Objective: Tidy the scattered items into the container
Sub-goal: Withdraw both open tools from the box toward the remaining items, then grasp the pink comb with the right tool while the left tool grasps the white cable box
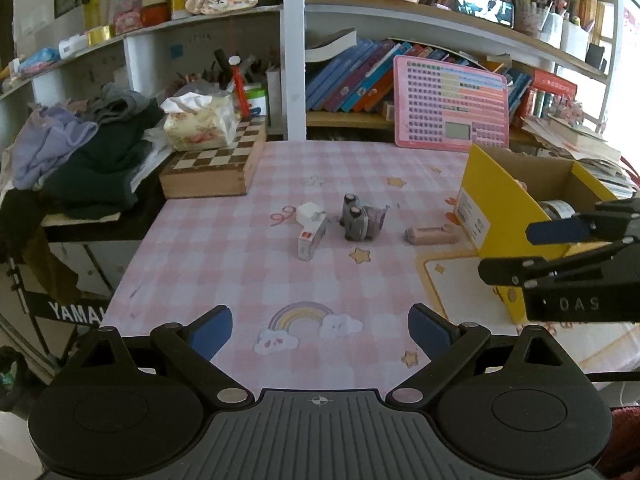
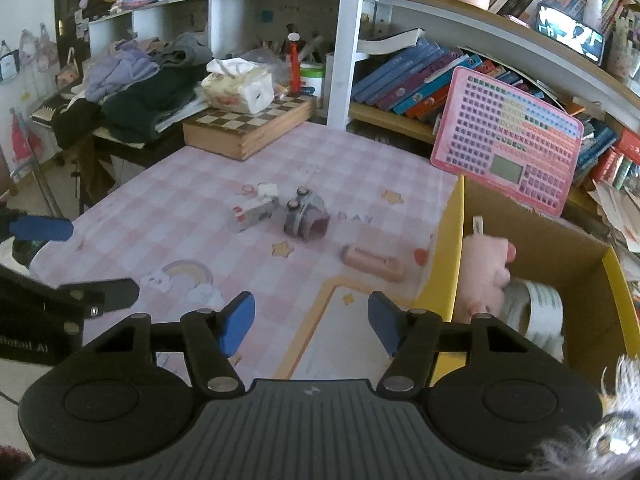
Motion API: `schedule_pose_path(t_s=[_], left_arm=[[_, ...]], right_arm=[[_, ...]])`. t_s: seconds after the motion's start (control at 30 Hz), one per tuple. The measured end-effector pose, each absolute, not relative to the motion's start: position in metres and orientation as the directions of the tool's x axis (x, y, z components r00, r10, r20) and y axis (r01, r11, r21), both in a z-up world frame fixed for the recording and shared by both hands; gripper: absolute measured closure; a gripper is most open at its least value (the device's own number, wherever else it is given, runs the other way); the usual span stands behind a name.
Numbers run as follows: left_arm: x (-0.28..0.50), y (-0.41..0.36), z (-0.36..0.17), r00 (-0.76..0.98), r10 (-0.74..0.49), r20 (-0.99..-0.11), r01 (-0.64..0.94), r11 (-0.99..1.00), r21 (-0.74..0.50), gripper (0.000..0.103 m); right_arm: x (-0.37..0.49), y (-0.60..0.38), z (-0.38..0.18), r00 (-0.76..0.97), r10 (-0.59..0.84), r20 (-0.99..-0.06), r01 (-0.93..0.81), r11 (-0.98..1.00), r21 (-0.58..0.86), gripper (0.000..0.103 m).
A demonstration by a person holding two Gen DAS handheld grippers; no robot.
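The left tongs [image 1: 320, 334] stood with blue pads wide apart and nothing between them, low over the pink checked table [image 1: 224, 280]. The right tongs [image 2: 311, 322] were likewise apart and empty, held near the front corner of the yellow cardboard box [image 2: 448, 248], which stood at the table's right side.

Three groups of items lay on the cloth, well left of the box. A small white carton [image 1: 311, 240] lay on its side with a white plug adapter [image 1: 307, 213] touching its far end. Just beside these, to the right, lay a grey toy truck [image 1: 360, 222]. A pink oblong case [image 1: 430, 235] lay nearest the box, just short of its yellow wall.

Inside the box were a pink plush toy [image 2: 486, 276] and a roll of tape [image 2: 534, 312], the roll touching the plush.
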State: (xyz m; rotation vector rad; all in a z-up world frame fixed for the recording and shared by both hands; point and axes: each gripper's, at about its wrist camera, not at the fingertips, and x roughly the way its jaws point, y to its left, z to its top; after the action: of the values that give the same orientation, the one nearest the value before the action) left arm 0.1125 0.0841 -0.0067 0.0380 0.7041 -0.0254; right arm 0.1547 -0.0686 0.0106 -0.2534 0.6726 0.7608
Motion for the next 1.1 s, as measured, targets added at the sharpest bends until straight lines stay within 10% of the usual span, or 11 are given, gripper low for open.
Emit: schedule_pose_path(t_s=[0.6, 1.1], left_arm=[[0.194, 0.077, -0.03, 0.757, 0.019, -0.654, 0.029, 0.998, 0.062, 0.008], [0.256, 0.091, -0.063, 0.7, -0.009, -0.714, 0.049, 0.998, 0.036, 0.042]], right_arm=[[0.256, -0.024, -0.004, 0.382, 0.571, -0.727, -0.69, 0.699, 0.187, 0.042], [0.308, 0.033, -0.038, 0.245, 0.378, -0.893, -0.931, 0.348, -0.108, 0.05]])
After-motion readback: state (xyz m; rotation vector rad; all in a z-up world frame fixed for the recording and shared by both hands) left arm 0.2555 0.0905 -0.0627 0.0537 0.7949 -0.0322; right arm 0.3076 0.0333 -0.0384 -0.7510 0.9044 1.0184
